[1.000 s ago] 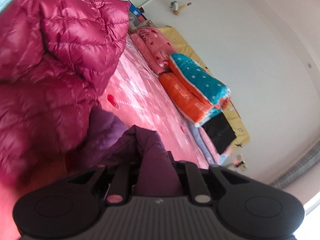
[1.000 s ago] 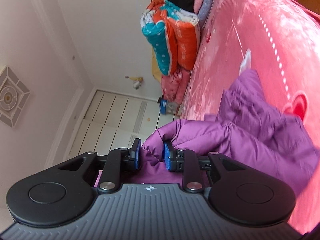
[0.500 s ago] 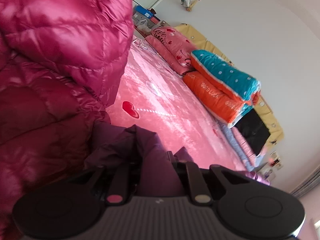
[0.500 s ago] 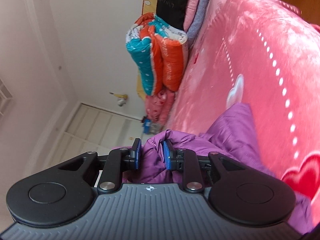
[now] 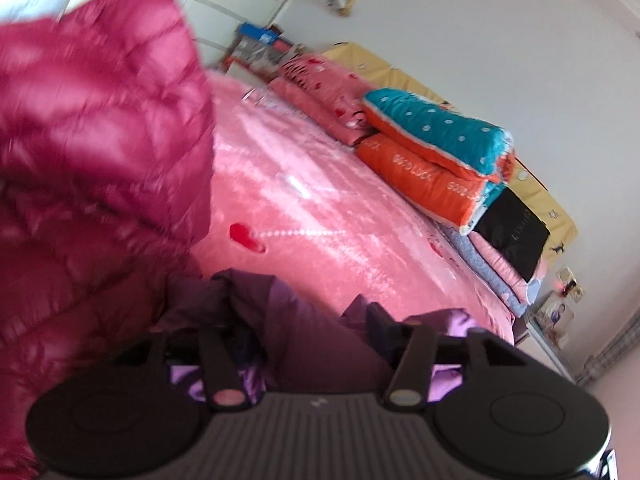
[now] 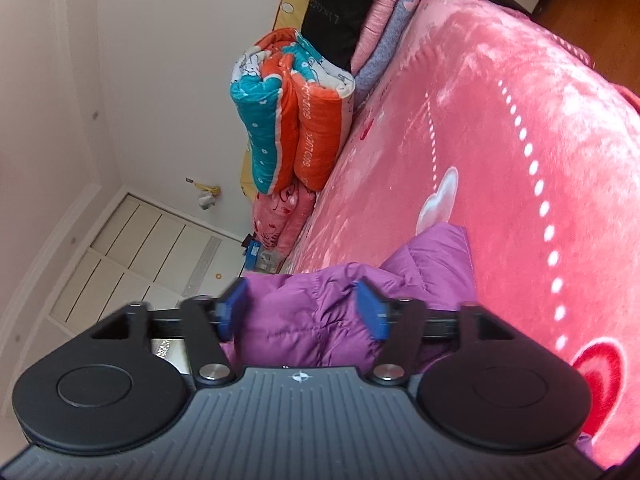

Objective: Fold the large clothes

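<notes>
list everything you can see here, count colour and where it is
purple jacket: 1, purple, bunched on the bed between the jaws of both grippers
magenta jacket: 1, shiny magenta, quilted, left of the left wrist view
bed cover: 1, pink with hearts and dotted lines, over the bed
quilt: 1, teal and orange, folded, at the wall edge of the bed
pink bedding: 1 pile, pink, beside the quilt
black bag: 1, black, on folded blankets on the quilt's other side
wardrobe: 1, white, far wall
left hand-held gripper: 1, black, jaws just opened, jacket between them
right hand-held gripper: 1, black with blue pads, jaws just opened, jacket between them
</notes>
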